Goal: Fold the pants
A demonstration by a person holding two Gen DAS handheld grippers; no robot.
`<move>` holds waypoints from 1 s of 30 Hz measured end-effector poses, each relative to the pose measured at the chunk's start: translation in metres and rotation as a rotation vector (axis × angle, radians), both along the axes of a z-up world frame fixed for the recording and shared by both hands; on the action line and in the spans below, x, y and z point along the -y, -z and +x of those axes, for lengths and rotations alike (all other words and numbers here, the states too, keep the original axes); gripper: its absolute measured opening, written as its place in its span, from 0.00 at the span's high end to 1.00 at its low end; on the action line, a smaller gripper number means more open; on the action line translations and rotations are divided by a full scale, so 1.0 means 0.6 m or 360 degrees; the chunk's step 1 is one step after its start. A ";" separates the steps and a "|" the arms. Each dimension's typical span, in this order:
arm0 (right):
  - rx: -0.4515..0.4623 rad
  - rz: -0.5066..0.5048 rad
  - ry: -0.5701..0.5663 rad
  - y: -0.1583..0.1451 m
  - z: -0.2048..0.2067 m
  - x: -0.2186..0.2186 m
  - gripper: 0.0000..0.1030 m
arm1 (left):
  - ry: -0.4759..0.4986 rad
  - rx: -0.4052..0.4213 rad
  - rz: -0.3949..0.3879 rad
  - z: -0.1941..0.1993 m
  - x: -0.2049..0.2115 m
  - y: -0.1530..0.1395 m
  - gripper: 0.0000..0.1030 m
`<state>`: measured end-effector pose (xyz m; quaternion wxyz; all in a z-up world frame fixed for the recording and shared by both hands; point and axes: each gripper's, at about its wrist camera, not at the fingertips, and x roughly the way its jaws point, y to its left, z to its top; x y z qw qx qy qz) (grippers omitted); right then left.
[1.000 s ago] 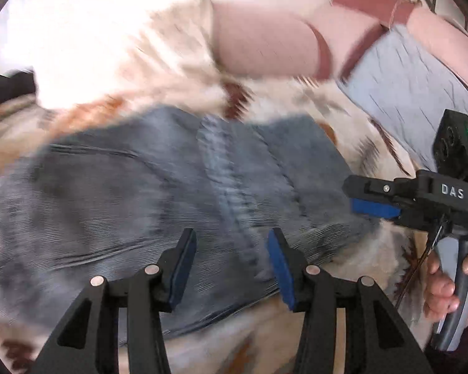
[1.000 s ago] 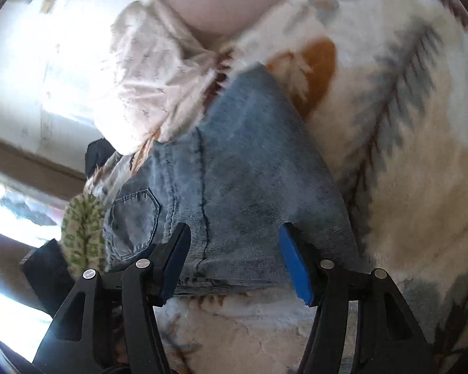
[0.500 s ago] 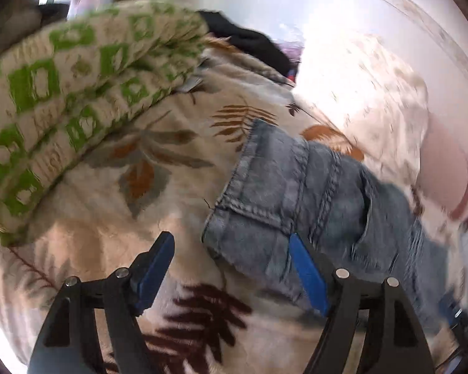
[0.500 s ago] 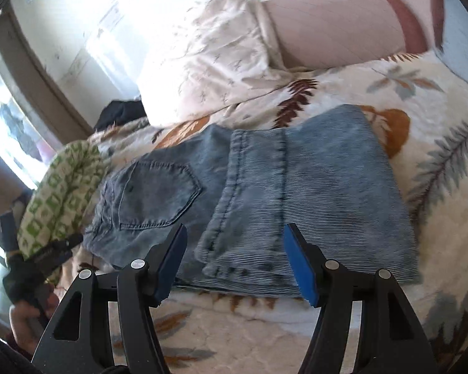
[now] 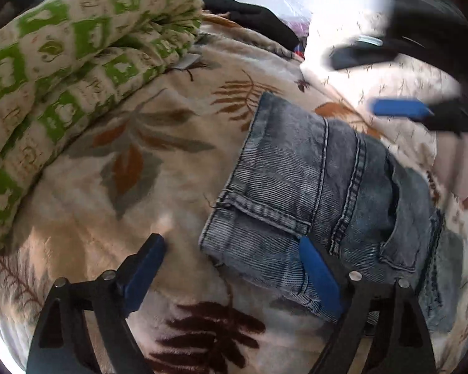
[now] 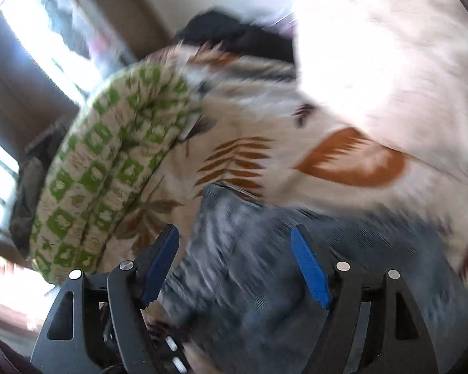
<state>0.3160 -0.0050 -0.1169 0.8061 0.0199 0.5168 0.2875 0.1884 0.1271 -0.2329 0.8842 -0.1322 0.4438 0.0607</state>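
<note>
Fingers [image 5: 319, 275] of both grippers just spread, grasping nothing; folded jeans [image 5: 312, 193] on blanket [image 5: 140, 171], R view blurry.

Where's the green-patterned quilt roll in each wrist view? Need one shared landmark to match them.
Left wrist: green-patterned quilt roll fills the upper left, on the leaf-print blanket.
Right wrist: quilt roll runs down the left of centre, blurred.
Shared landmark: folded jeans, right of the roll in both.

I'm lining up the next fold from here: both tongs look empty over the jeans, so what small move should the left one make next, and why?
Probably ease the left tongs down onto the near corner of the jeans and close. Their jaws have just been opening and stand wide and empty, straddling that corner on the leaf-print blanket. The right tongs, also open, hover blurred over the denim.
</note>
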 end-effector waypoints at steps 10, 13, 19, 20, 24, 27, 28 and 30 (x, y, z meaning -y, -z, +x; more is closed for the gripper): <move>-0.0170 -0.0312 -0.0261 0.107 0.088 -0.127 0.28 | 0.0052 -0.0005 0.0029 0.026 0.012 0.022 0.06; -0.0185 -0.0378 -0.0296 0.135 0.093 -0.143 0.28 | 0.0102 0.0033 0.0001 0.026 0.017 0.017 0.24; -0.0213 -0.0442 -0.0203 0.162 0.103 -0.128 0.63 | 0.0154 0.0102 -0.0061 0.020 0.015 0.008 0.52; -0.0230 -0.0421 -0.0177 0.157 0.104 -0.117 0.76 | 0.0174 0.0116 -0.0097 0.020 0.014 0.006 0.63; -0.0157 -0.0366 -0.0148 0.132 0.086 -0.097 0.87 | 0.0213 0.0156 -0.0112 0.017 0.025 -0.005 0.68; -0.0091 -0.0300 -0.0105 0.103 0.067 -0.082 0.87 | 0.0250 0.0183 -0.0183 0.013 0.028 -0.011 0.73; -0.0074 -0.0269 -0.0095 0.090 0.057 -0.074 0.87 | 0.0255 0.0185 -0.0202 0.007 0.030 -0.011 0.74; -0.0037 -0.0223 -0.0079 0.067 0.044 -0.063 0.88 | 0.0269 0.0216 -0.0208 0.006 0.035 -0.017 0.74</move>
